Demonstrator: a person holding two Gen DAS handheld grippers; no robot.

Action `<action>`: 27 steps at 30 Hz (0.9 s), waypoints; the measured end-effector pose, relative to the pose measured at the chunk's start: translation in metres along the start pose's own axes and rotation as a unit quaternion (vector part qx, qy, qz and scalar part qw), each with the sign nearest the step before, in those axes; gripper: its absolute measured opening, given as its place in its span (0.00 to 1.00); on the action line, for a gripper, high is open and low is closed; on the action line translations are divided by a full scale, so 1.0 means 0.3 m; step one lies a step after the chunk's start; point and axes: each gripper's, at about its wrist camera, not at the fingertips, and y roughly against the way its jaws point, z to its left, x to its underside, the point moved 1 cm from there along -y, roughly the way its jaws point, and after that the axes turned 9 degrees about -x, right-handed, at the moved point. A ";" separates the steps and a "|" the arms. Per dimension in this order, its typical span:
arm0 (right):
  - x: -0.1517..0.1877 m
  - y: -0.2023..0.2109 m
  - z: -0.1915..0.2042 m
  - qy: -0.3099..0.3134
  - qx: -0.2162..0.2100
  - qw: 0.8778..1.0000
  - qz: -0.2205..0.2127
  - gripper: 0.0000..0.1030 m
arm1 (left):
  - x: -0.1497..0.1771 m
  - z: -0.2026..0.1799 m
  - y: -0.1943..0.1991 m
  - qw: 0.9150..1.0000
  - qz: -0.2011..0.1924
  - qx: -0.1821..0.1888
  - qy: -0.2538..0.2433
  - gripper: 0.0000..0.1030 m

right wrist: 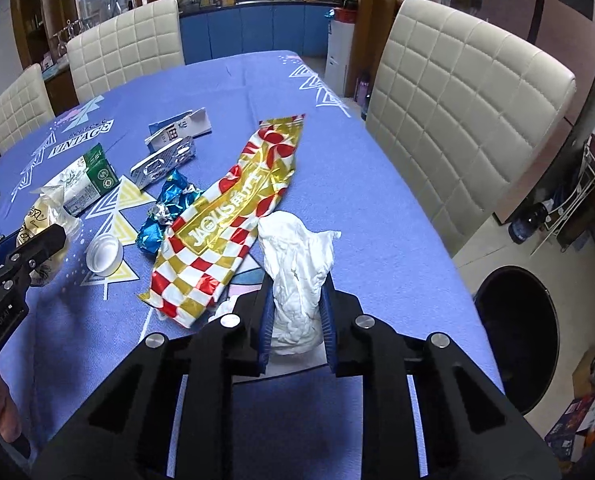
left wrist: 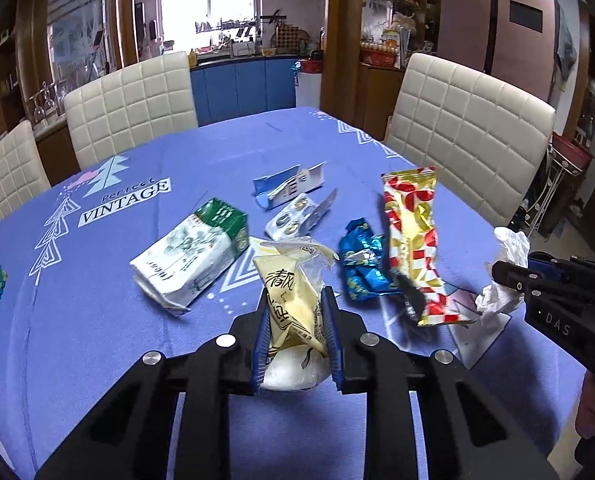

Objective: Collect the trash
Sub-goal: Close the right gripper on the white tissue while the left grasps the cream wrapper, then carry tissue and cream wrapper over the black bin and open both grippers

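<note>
Leftmost on the blue tablecloth [left wrist: 97, 280] lies a crushed green-and-white carton [left wrist: 193, 252], tipped on its side toward the far left. Just right of it, the left gripper [left wrist: 295, 324] is pinching a pale yellow wrapper [left wrist: 293, 292] between its blue-padded fingers, the wrapper standing up out of the jaws; in the right wrist view a white bottle cap [right wrist: 104, 255] sits on the cloth near that gripper. Farther back are a torn blue-and-white box [left wrist: 287, 184] and a silver blister pack [left wrist: 297, 218] beside it. Next comes a crumpled blue foil wrapper [left wrist: 363, 260], touching the long red, gold and white snack wrapper [left wrist: 415, 240]. At the near right, the right gripper [right wrist: 295, 328] is pressed onto a wad of white tissue [right wrist: 297, 268]. Off the table's right edge, a round black bin [right wrist: 517, 340] stands on the floor beyond a cream chair [right wrist: 469, 120].
</note>
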 end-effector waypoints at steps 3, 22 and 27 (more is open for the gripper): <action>-0.004 0.016 -0.030 -0.007 0.000 1.000 -0.005 0.22 | -0.011 -0.035 0.006 1.000 -0.003 0.005 -0.007 0.23; 0.044 0.098 -0.349 -0.071 0.032 0.997 -0.020 0.22 | -0.075 -0.407 0.038 0.994 -0.026 0.065 -0.086 0.23; 0.078 0.124 -0.443 -0.092 0.045 0.994 -0.021 0.22 | -0.081 -0.513 0.051 0.990 -0.031 0.084 -0.109 0.23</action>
